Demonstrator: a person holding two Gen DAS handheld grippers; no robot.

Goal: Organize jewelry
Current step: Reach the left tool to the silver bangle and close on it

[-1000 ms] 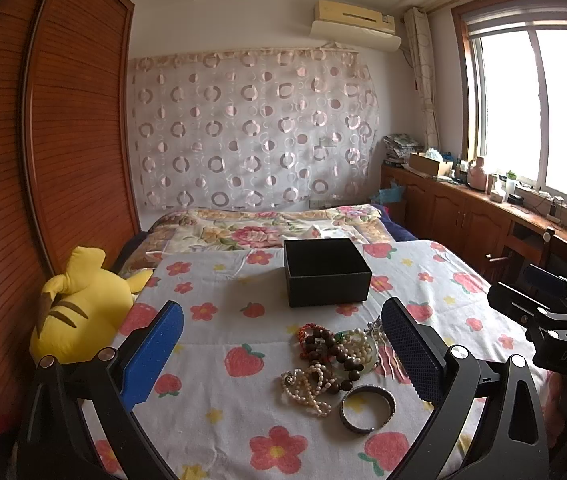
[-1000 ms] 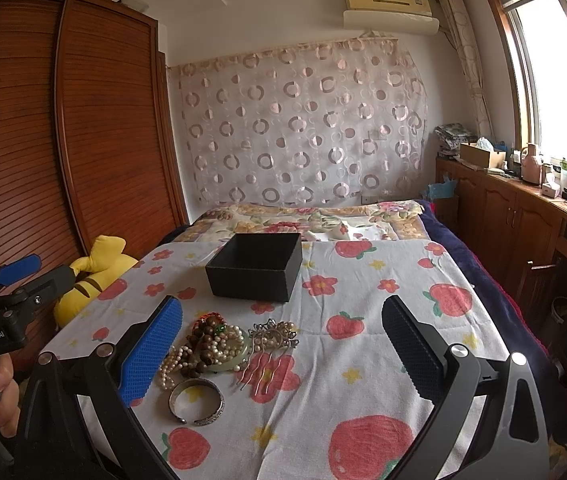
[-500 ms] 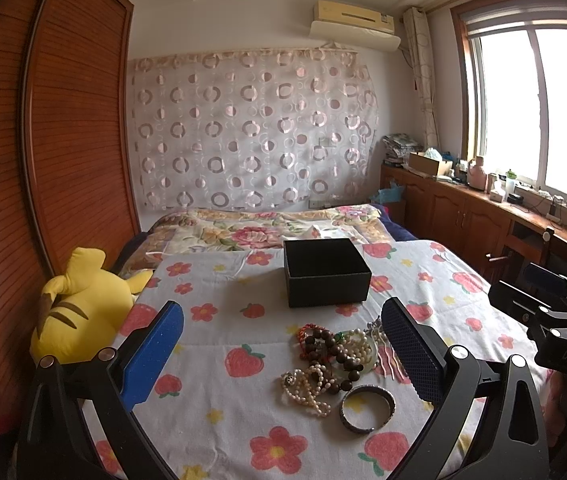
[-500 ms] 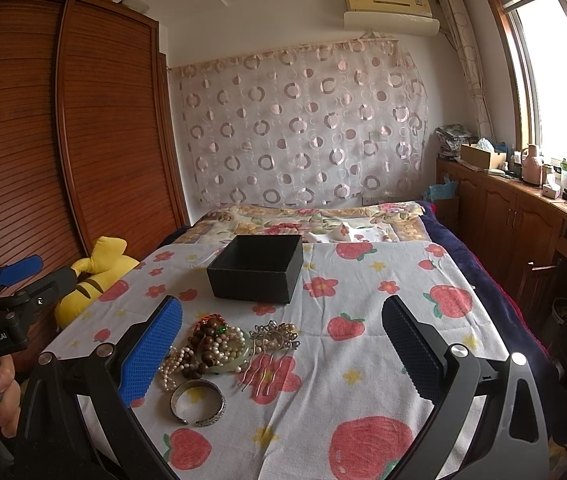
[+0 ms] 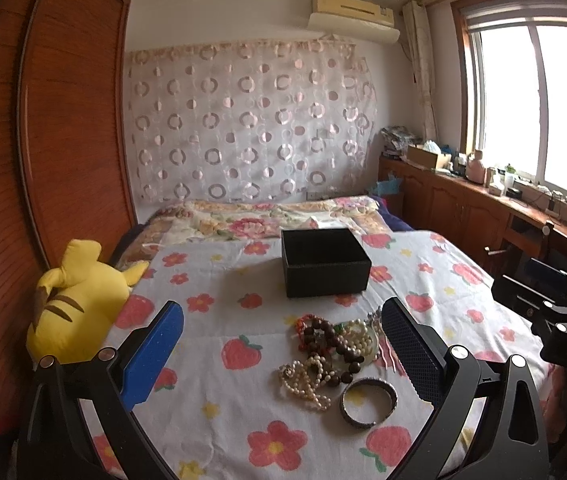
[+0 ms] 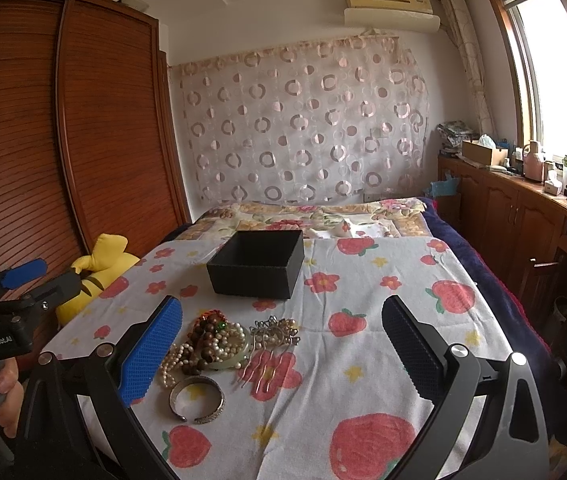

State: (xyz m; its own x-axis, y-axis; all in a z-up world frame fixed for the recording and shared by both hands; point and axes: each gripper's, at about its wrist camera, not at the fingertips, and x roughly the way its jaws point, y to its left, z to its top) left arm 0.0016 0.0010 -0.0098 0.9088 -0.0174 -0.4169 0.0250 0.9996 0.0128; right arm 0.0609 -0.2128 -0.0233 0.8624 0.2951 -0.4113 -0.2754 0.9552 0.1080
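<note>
An open black box (image 5: 325, 262) stands on the flowered cloth, and it shows in the right wrist view (image 6: 257, 268) too. In front of it lies a heap of jewelry (image 5: 333, 342): dark wooden beads, pearl strands (image 6: 219, 344), a metal hair comb (image 6: 271, 340) and a silver bangle (image 5: 369, 402) (image 6: 197, 400) nearest me. My left gripper (image 5: 281, 354) is open and empty, above the cloth with the heap by its right finger. My right gripper (image 6: 281, 354) is open and empty, with the heap by its left finger.
A yellow plush toy (image 5: 79, 308) lies at the left edge of the bed by the wooden wardrobe (image 5: 43, 160). A folded floral quilt (image 5: 263, 220) lies behind the box. Wooden cabinets (image 6: 523, 216) with small items run along the right under the window.
</note>
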